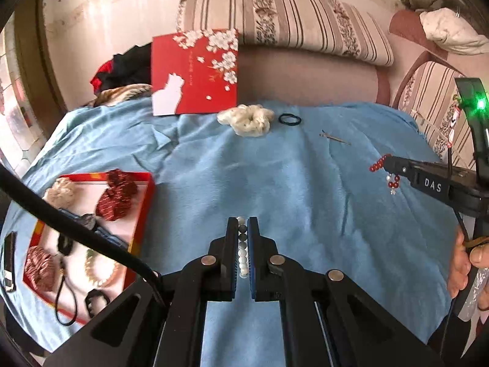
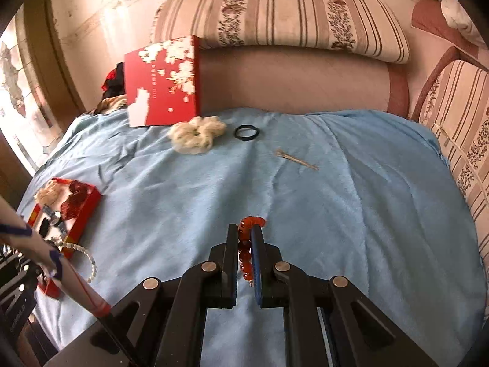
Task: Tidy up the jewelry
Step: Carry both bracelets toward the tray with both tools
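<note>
Left tongs [image 1: 243,224] clamping round pearly beads [image 1: 243,246], right tongs [image 2: 244,229] gripping glossy red beads [image 2: 244,244]

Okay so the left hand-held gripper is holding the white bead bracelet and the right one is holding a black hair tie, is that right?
Not quite. The right hand-held gripper holds a red bead bracelet, as the right wrist view shows; the black hair tie lies on the blue cloth. The left hand-held gripper does hold the white bead bracelet.

Around the cream scrunchie [image 2: 195,138] the blue blanket [image 2: 351,214] lies bare toward the near side. Just right sits a black hair ring [image 2: 247,131], farther right a metal clip [image 2: 295,160]; the red lid [image 2: 165,82] stands close behind; the crowded red tray [image 2: 88,205] blocks the near left.
</note>
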`<state>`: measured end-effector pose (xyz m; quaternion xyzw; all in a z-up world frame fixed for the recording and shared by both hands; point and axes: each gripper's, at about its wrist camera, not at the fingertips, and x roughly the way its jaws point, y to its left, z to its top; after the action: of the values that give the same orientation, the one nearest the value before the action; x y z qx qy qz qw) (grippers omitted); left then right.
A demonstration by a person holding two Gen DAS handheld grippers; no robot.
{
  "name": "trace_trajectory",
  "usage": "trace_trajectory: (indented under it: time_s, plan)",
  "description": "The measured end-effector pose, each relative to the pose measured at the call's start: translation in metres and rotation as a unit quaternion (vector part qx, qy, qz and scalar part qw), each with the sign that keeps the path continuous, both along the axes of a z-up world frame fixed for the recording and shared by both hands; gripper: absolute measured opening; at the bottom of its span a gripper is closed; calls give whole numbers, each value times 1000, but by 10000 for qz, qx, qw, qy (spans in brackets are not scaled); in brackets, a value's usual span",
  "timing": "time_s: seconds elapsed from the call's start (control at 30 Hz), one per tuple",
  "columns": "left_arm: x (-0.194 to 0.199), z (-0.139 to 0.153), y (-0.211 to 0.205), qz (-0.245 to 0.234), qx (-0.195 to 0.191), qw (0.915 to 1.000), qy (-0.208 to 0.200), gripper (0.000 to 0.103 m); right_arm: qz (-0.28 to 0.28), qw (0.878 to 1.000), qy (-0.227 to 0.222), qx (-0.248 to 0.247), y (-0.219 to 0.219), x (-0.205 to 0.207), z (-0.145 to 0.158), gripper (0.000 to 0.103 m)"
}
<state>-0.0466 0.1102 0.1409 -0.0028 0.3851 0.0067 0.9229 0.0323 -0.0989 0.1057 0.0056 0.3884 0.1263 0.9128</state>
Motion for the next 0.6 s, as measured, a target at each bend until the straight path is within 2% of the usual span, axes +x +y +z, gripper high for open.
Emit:
trace_trajectory:
  time_s: [0.33, 0.6]
  plan:
    - [-39, 10, 34, 289, -206, 9993, -149, 5, 484, 9979, 41, 423, 25, -45, 12, 9]
    - [-59, 11, 59, 491, -381, 9979, -201, 5, 776, 9931, 209, 854, 40, -62, 12, 9]
